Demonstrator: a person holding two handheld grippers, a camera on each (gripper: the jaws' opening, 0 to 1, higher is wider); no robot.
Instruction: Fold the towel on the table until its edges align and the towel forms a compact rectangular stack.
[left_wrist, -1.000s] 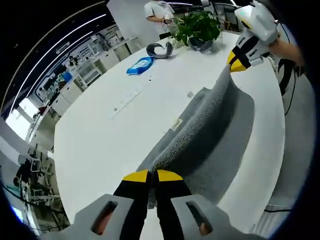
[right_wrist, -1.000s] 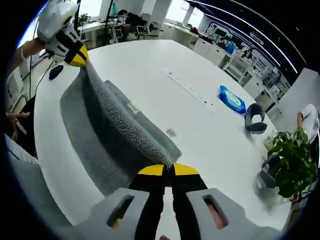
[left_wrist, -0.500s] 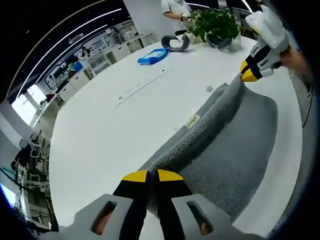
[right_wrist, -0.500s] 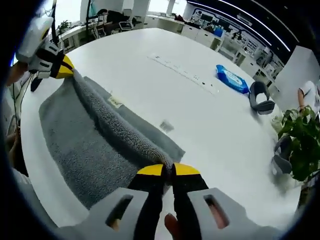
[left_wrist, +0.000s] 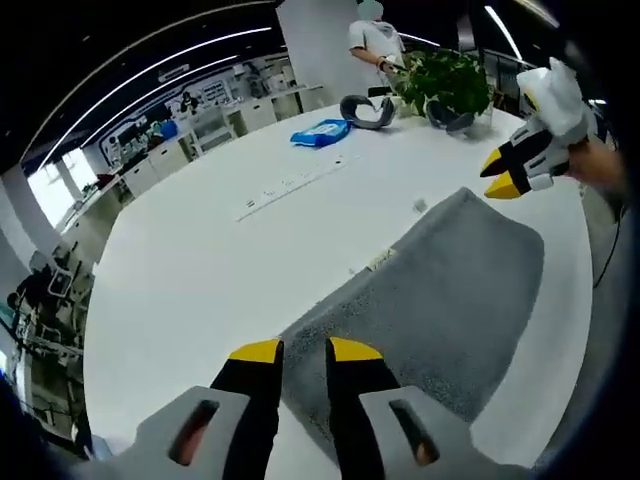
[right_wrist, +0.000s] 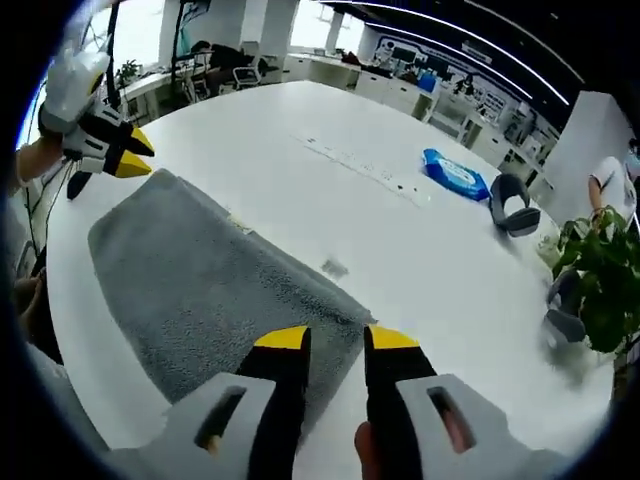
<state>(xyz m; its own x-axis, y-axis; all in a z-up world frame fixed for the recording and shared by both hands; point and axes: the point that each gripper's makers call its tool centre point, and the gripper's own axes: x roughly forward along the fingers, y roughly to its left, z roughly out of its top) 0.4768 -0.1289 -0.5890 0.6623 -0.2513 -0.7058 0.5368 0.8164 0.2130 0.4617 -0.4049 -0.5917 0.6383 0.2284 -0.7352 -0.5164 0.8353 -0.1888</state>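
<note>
The towel (left_wrist: 440, 300) lies folded flat near the surface (left_wrist: 200, 270) edge. Left tongs (left_wrist: 305, 350) and right tongs (right_wrist: 335, 338) stand apart, empty. Step: between folds. Next: regrip corners.

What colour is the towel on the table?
Grey; the towel shows best in the right gripper view.

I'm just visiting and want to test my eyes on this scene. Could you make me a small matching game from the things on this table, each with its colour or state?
Column one:
1. towel
2. wipes pack
3. potted plant
4. left claw

Column two:
A. green and leafy, near the table's edge
B. open, holding nothing
C. grey, lying flat on the white table
D. blue, lying beyond a long white strip

Right pairs: 1-C, 2-D, 3-A, 4-B
</note>
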